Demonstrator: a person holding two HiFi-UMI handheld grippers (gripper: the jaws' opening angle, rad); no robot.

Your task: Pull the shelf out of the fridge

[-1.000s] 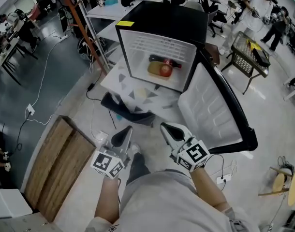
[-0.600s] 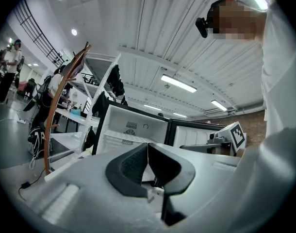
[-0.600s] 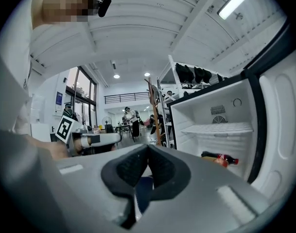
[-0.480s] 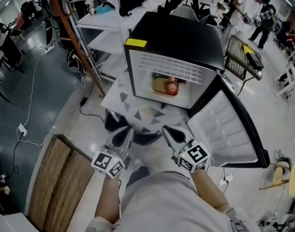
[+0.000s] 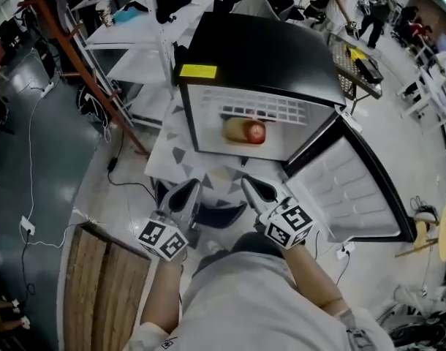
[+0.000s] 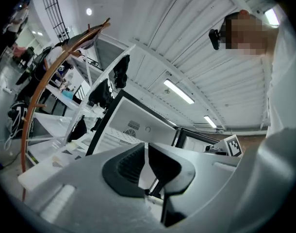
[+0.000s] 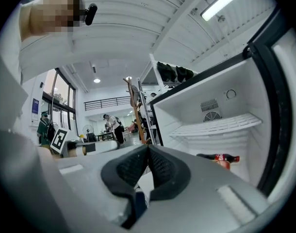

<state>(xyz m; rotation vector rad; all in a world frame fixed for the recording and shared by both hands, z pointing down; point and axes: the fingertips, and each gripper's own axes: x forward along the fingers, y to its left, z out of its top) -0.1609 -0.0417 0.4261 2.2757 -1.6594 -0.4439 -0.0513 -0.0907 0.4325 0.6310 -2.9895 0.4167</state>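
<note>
Wooden board (image 5: 99, 284) flat on floor, lower left. White cable (image 5: 29, 174) runs over grey floor to a socket block (image 5: 25, 226). Orange pole (image 5: 84, 72) leans by white rack (image 5: 135, 39). White platform (image 5: 180, 148) with grey triangles. Red round fruit (image 5: 256, 131) touching a yellow item (image 5: 236, 130); cola bottle (image 7: 221, 157) lying down. Wire cart (image 5: 351, 64) upper right, people (image 5: 373, 6) beyond.

We are seeing bright, even light coming from ceiling strips (image 6: 178, 91). The fridge (image 5: 208, 126) interior is glowing white, nearly washing out. Fisheye bending is curving every edge, dark corners are vignetting both gripper views, and the nearest foreground is blurring softly.
</note>
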